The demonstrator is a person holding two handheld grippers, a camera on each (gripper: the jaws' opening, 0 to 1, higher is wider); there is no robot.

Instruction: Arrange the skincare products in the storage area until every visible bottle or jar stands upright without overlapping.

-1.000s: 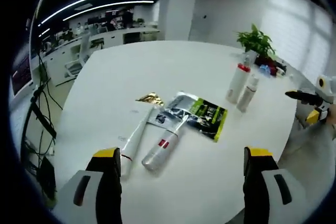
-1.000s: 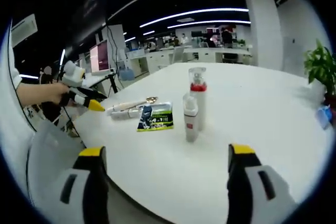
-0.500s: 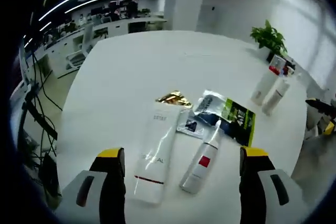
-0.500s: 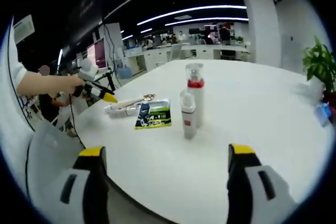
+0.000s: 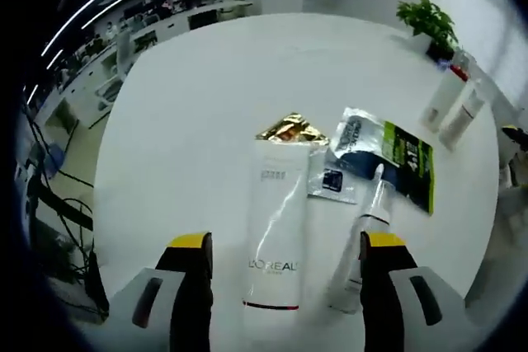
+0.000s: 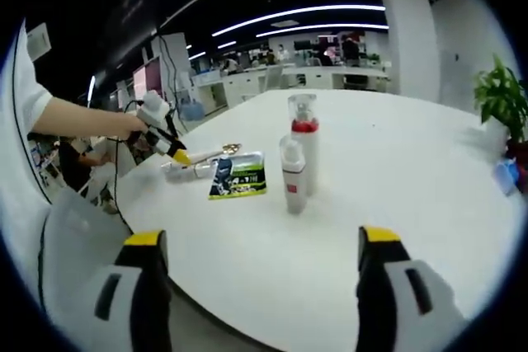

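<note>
A white tube (image 5: 279, 218) marked with grey lettering lies flat on the white table (image 5: 206, 96), between the open jaws of my left gripper (image 5: 283, 255). Beside it, to the right, lies a slim white bottle (image 5: 360, 243) with a red label. Sachets, one gold (image 5: 292, 129), one silver (image 5: 346, 154) and one green and black (image 5: 407, 162), lie past them. Two bottles (image 6: 298, 160) stand upright side by side mid-table, the taller one with a red band and clear cap. My right gripper (image 6: 257, 263) stands open, short of them. My left gripper (image 6: 169, 144) also appears over the lying tube (image 6: 186, 168).
A potted plant (image 5: 431, 21) stands at the table's far edge; the plant (image 6: 500, 103) also appears at the right. A person's arm (image 6: 78, 121) holds the left gripper. Office desks and monitors stand behind. Cables hang off the table's left side (image 5: 49, 204).
My left gripper has come down and forward over the lying tube, which now sits between its jaws. The right gripper has hardly moved.
</note>
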